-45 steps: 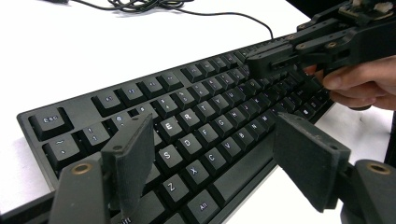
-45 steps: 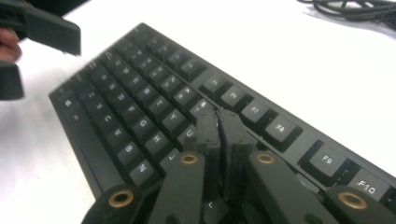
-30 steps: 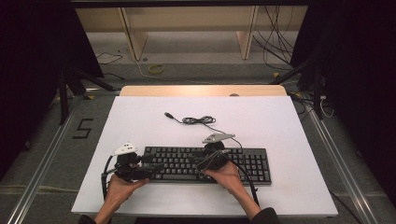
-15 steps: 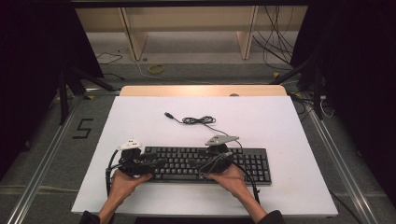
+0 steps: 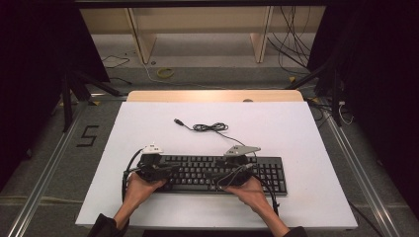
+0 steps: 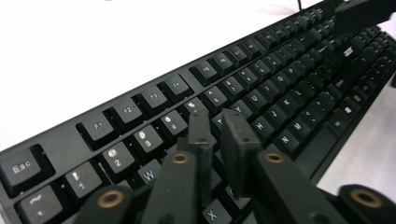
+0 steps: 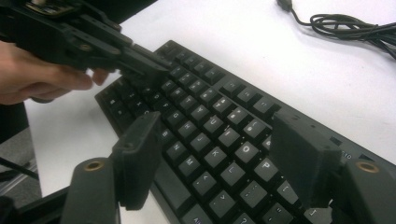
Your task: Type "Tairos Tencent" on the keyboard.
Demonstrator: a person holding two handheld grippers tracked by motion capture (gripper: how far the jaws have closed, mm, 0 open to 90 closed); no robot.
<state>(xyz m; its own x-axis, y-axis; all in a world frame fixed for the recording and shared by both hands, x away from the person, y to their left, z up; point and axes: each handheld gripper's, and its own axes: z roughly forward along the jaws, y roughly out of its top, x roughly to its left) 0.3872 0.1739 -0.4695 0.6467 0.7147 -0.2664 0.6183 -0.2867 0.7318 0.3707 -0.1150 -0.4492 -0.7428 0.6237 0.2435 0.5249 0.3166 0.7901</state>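
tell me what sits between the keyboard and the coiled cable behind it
Nothing: in the high view, bare white table separates the keyboard from the coiled cable.

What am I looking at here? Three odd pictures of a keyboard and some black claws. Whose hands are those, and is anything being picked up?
No robot arm here: a person stands at a white table and holds a hand tool in each hand, each with two black fingers.

The wide picture is taken from above the table. The other two come from small cameras riding on the tools, looking along their fingers.

On the table lie a black keyboard and, behind it, its loosely coiled cable.

The left gripper hangs over the letter keys; its fingers have just been closing and stand almost together with nothing between them. The right gripper has just been opening and hovers wide over the keys near O and P. Nothing is held.
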